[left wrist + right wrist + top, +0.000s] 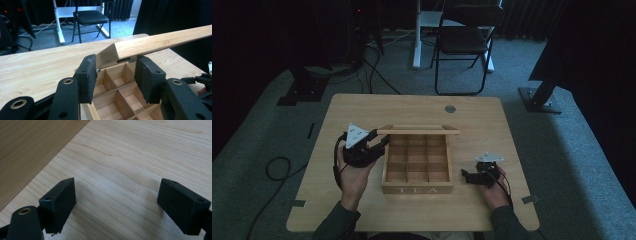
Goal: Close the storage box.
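Box: wooden tea box (417, 188) near the middle of the table (362, 107), the word TEA on its front wall, which faces the person.
Box inside: thin wooden dividers cut it into a grid of small compartments (117, 96); the ones that can be seen hold nothing.
Lid: wooden lid (418, 130) raised along the far side of the box; from above it is seen nearly edge-on. In the left gripper view the lid (162, 41) runs as a slanted plank up to the right, its near corner just above the gap of the jaws.
Left claw: the left claw (379, 144) sits at the far left corner of the box, held in the person's left hand (353, 172). In the left gripper view the claw (116, 75) is spread, the lid's corner and the box rim between and beyond the jaws; whether either jaw touches the wood cannot be told.
Right claw: the right claw (469, 176) rests low over the table to the right of the box, apart from it, in the right hand (492, 190). In the right gripper view the claw (117, 205) is spread wide with bare table between the jaws.
Box side: a darker wooden surface at the upper left of the right gripper view looks like the box wall (30, 150).
Room: a black folding chair (464, 37) stands on the grey carpet beyond the table.
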The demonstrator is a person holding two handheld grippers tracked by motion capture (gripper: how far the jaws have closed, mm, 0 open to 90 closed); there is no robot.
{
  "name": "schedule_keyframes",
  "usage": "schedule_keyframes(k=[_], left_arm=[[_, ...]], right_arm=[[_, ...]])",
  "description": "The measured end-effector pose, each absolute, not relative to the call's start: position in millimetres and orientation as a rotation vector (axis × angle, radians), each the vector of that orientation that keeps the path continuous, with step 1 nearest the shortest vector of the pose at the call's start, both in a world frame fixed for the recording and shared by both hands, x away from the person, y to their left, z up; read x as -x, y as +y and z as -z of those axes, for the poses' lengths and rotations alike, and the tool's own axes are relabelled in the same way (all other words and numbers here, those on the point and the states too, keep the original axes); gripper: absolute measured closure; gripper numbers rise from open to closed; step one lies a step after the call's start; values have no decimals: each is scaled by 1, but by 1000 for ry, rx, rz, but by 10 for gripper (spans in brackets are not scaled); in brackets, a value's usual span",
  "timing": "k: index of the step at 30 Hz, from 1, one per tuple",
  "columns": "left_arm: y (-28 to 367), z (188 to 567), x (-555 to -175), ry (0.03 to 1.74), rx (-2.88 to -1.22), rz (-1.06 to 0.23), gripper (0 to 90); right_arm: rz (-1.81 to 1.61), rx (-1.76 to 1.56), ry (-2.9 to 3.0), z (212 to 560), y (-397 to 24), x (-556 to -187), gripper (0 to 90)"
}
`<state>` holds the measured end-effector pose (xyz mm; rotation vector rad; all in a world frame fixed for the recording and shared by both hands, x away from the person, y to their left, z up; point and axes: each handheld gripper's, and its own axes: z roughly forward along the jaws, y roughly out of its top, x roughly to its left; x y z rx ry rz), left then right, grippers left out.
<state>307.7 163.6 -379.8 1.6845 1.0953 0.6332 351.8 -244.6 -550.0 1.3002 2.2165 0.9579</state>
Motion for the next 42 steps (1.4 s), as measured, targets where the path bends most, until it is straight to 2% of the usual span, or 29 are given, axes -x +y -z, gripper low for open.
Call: schedule_keyframes(k=[42], left_arm=[[163,410,-286,1133,-1743,-546,469]], right_arm=[[-961,-1300,2217,550,-244,-350,149]])
